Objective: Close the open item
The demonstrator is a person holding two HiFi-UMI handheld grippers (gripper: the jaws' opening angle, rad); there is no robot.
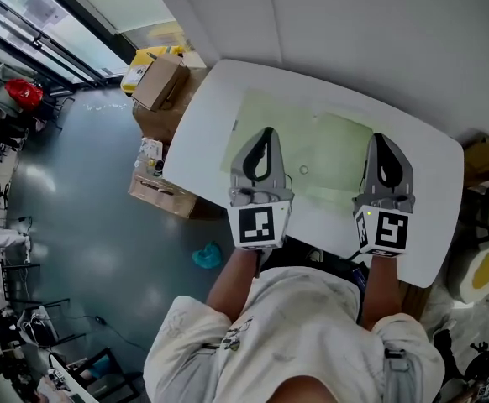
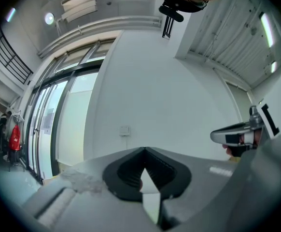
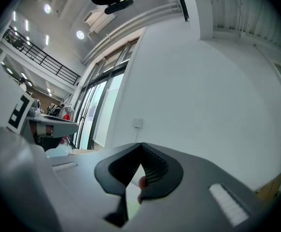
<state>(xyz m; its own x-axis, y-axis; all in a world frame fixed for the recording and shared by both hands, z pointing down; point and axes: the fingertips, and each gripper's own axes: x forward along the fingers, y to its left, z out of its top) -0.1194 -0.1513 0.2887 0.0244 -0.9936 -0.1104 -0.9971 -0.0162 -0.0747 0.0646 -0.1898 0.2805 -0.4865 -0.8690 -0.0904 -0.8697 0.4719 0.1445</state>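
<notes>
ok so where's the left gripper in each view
Head view: left gripper, left of centre, over the white table.
Left gripper view: left gripper, bottom centre, jaws shut.
Right gripper view: left gripper, at the left edge.
Shared: the white wall; its wall plate shows in both gripper views.

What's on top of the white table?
A pale green mat lies on the table, with a tiny round thing on it. The left gripper and right gripper cover parts of it.

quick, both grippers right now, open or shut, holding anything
Left gripper: closed, jaws together, holding nothing.
Right gripper: closed, jaws together, holding nothing.
</notes>
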